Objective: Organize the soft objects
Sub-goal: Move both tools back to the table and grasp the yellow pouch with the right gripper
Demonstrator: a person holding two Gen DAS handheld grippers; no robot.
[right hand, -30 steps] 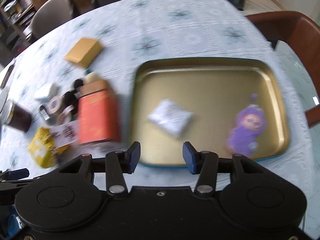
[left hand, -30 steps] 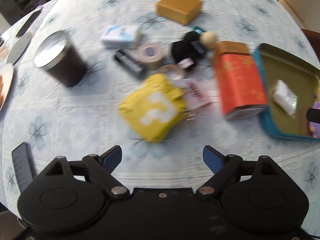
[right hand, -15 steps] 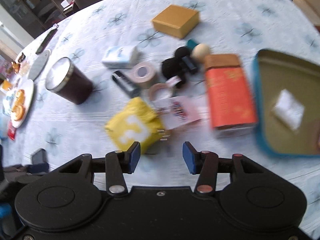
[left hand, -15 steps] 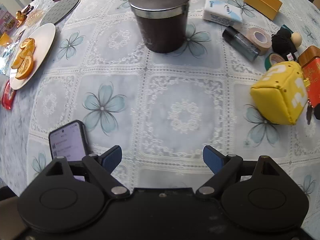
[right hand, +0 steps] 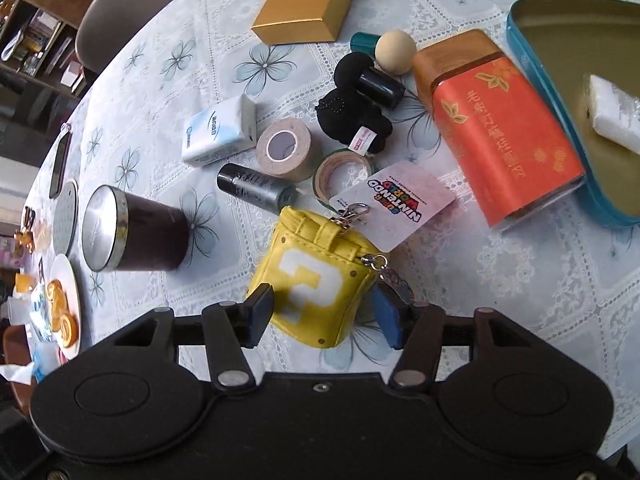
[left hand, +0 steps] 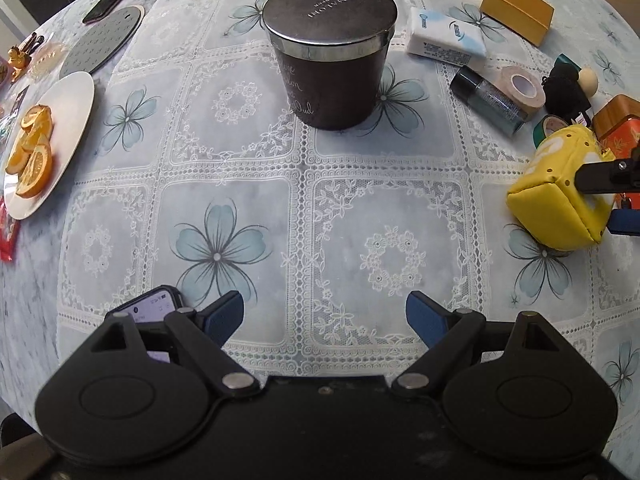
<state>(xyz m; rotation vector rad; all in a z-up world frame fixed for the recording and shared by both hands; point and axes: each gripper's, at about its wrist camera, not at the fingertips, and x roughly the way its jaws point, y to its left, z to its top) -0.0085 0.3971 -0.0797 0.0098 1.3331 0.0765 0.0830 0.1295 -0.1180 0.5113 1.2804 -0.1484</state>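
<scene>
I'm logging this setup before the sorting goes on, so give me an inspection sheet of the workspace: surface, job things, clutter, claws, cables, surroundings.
Surface: table under a lace flower-print tablecloth.
Job's things: yellow question-mark pouch on the cloth; black plush; tissue pack; white packet already in the blue-rimmed tray.
Clutter: dark lidded candle jar, orange tin, gold box, tape rolls, phone, plate of orange slices.
Claws: left claw open over bare cloth; right claw opening, straddling the pouch.
Cables: nothing seen.
Surroundings: grey chair, shelves behind it.
</scene>
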